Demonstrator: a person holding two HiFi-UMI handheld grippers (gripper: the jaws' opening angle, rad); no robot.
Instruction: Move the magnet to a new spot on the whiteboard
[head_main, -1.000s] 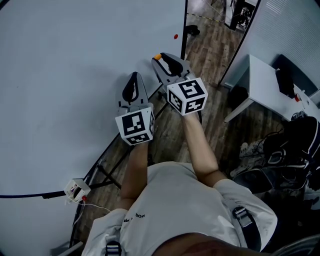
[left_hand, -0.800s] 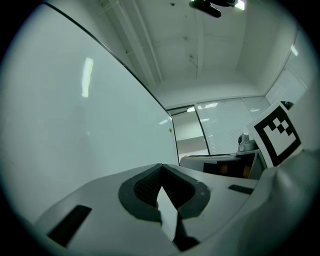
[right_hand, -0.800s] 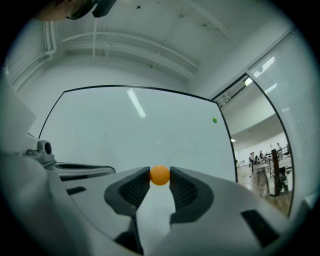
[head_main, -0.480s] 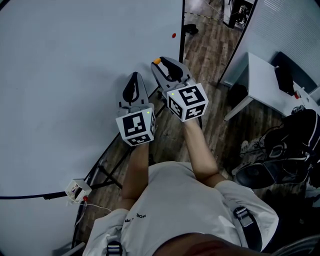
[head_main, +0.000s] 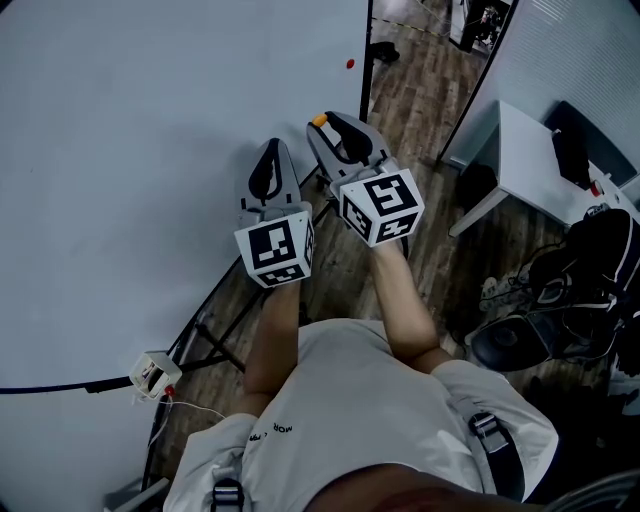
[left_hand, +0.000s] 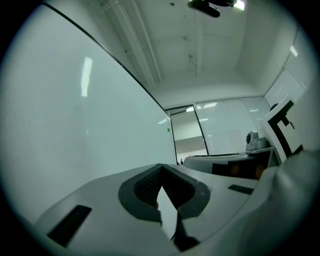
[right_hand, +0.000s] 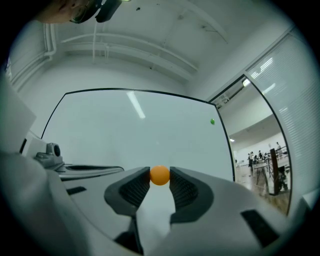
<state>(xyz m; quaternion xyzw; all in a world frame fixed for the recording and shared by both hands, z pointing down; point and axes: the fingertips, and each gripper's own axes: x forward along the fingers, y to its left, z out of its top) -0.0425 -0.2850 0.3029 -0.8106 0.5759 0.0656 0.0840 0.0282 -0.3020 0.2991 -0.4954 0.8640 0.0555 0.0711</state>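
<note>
A large whiteboard (head_main: 150, 150) fills the left of the head view. My right gripper (head_main: 322, 120) is shut on a small orange ball-shaped magnet (head_main: 318, 121), held at its fingertips just off the board's lower right part. In the right gripper view the orange magnet (right_hand: 160, 175) sits pinched between the two dark pads of that gripper (right_hand: 160, 176), with the whiteboard (right_hand: 125, 130) ahead. My left gripper (head_main: 270, 152) hangs beside it to the left, shut and empty; its tips (left_hand: 161, 168) meet. A small red magnet (head_main: 350, 64) sticks near the board's right edge.
A green dot (right_hand: 212, 121) shows near the board's right edge in the right gripper view. The board's stand legs (head_main: 215, 335) and a small white box with a cable (head_main: 150, 373) are below. A white table (head_main: 530, 160) and dark bags (head_main: 570, 300) stand at the right on the wooden floor.
The right gripper has drifted slightly back toward the person, the orange magnet still in its jaws. The left gripper has barely moved.
</note>
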